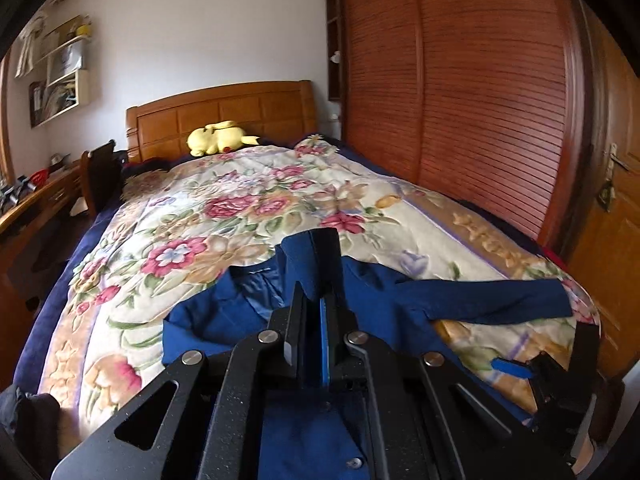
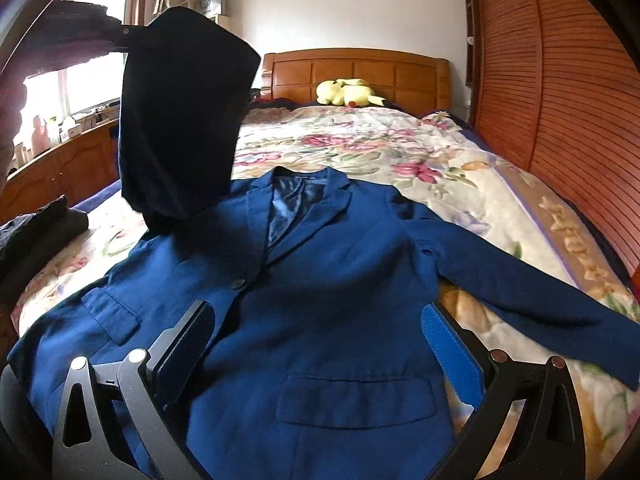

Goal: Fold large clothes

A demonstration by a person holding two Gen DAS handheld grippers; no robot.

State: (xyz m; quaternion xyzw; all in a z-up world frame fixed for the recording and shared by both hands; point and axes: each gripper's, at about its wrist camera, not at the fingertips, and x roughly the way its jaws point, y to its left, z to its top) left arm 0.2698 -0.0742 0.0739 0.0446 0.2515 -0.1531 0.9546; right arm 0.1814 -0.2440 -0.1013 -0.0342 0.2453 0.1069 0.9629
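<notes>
A blue blazer point(image 2: 320, 280) lies front up on the floral bedspread point(image 2: 380, 148), collar toward the headboard. Its right sleeve point(image 2: 540, 292) lies stretched out to the right. My left gripper point(image 1: 314, 304) is shut on the blazer's left sleeve point(image 1: 316, 256) and holds it lifted above the jacket body point(image 1: 208, 320). In the right wrist view that raised sleeve point(image 2: 180, 120) hangs dark at upper left. My right gripper point(image 2: 316, 320) is open and empty, hovering over the blazer's lower front; it also shows in the left wrist view point(image 1: 532, 372) at lower right.
A yellow plush toy point(image 2: 348, 92) lies by the wooden headboard point(image 2: 360, 68). A slatted wardrobe point(image 1: 460, 100) runs along the bed's right side. A desk point(image 1: 36, 200) stands at left. Dark clothes point(image 2: 36, 224) lie at the bed's left edge.
</notes>
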